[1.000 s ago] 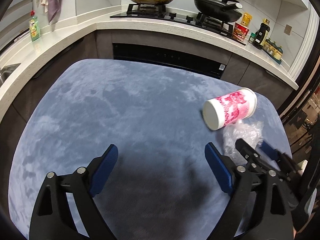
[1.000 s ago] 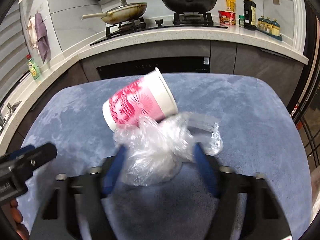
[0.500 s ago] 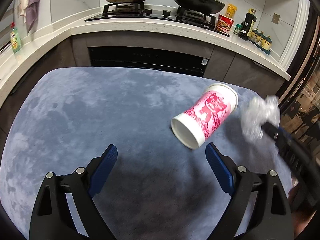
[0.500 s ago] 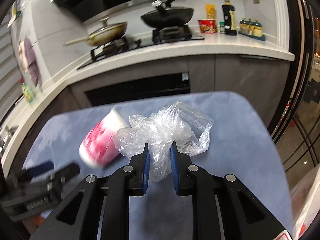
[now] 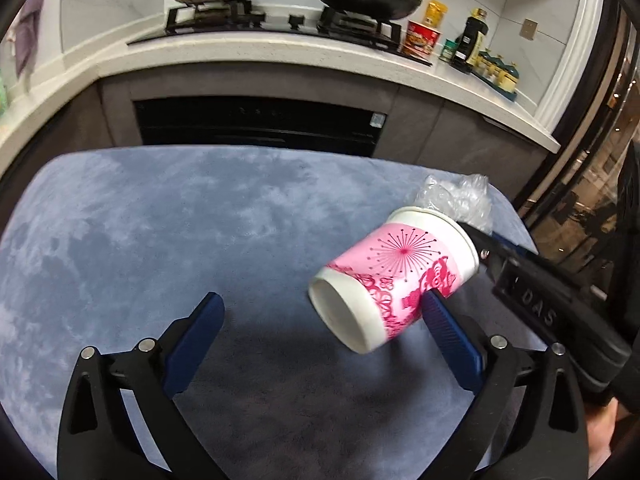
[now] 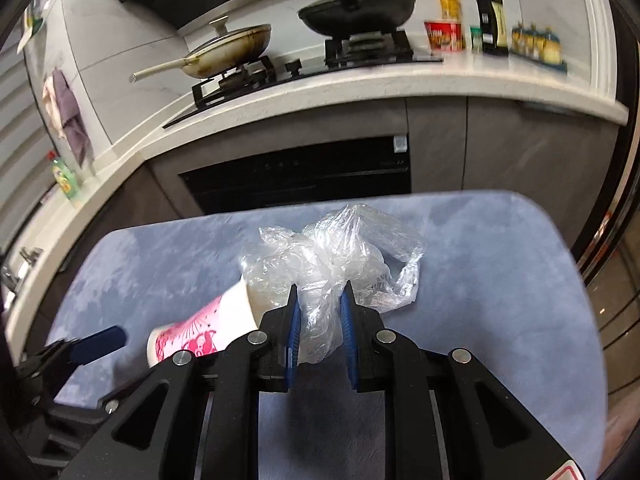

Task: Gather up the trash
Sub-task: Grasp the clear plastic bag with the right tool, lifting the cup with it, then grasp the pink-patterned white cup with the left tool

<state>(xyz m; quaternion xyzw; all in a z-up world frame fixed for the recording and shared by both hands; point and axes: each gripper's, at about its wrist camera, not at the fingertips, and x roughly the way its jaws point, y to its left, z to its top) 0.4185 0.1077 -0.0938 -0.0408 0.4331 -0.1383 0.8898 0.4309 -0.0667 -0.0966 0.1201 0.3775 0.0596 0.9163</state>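
Clearly the crumpled clear plastic bag, pinched in the right tool, is featherlight; the pink-and-white paper cup (crushable, lower right) lies sideways on the blue tabletop between the opening left tool.

Left claw opening wide; right claw apparently clamped.

Soft, matt blue-grey plush cloth covers the counter. The pink-printed cup looks like smooth paper, perhaps coated. Beside the cup, the crumpled bag is thin, glossy clear plastic.
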